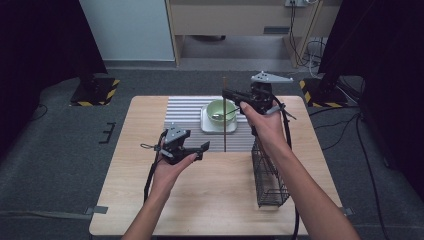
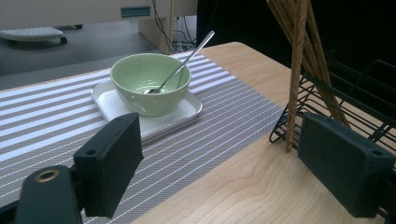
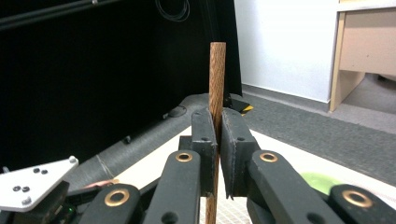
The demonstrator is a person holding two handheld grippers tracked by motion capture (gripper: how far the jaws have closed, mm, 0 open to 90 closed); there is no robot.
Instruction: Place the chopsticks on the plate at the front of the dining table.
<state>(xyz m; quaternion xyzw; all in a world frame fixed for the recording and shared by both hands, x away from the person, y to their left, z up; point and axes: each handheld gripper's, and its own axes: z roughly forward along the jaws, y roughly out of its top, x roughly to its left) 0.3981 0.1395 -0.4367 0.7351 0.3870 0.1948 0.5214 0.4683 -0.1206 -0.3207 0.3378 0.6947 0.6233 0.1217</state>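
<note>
**Chopstick held upright at the mat's near edge; left gripper standing by**

The right gripper (image 1: 231, 95) is clamping a brown wooden chopstick (image 1: 225, 117) between its pads, gripping near the top so the stick is hanging upright, its tip at the near edge of the striped placemat (image 1: 185, 107), just left of the wire rack (image 1: 270, 175). The left gripper (image 1: 200, 148) is waiting with jaws spread, grasping nothing.

Judgement: the hold is sitting high, so the lower end is likely to swing; any lowering should be slow and vertical, keeping clear of the rack's wires.

Containers: the green bowl (image 2: 150, 84) is resting on a white square tray (image 2: 154, 119) and is holding a metal spoon (image 2: 180, 65), handle leaning over the rim. The rack is holding further chopsticks (image 2: 322, 70), leaning.
</note>
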